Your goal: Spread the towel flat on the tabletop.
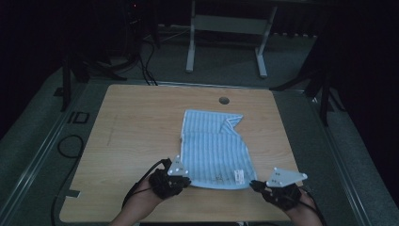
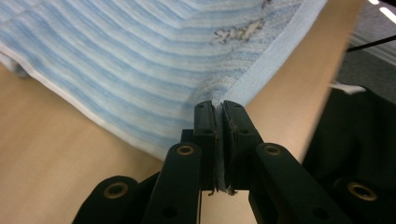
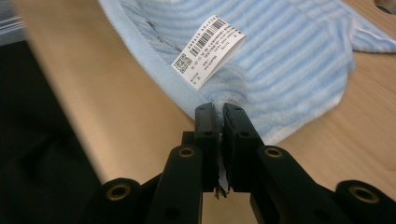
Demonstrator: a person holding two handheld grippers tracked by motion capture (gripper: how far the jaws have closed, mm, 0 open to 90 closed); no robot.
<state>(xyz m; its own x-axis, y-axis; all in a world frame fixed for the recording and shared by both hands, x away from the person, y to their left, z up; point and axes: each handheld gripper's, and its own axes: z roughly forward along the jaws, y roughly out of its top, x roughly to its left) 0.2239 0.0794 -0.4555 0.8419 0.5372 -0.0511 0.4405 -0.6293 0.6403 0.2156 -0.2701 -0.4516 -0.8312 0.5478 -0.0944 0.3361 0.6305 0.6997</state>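
A light blue striped towel (image 1: 214, 146) lies partly folded on the wooden table (image 1: 131, 141), its near edge lifted. My left gripper (image 1: 188, 181) is shut on the towel's near left corner; in the left gripper view (image 2: 218, 109) the hem (image 2: 261, 65) is pinched between the jaws. My right gripper (image 1: 254, 184) is shut on the near right corner. The right gripper view (image 3: 218, 109) has the cloth (image 3: 289, 60) clamped just below a white barcode label (image 3: 208, 51).
A round cable hole (image 1: 224, 100) sits in the table near its far edge. Beyond the table stands a white metal frame (image 1: 226, 33) on a grey floor. Black cables (image 1: 70, 146) lie at the left. The person's hands are at the near edge.
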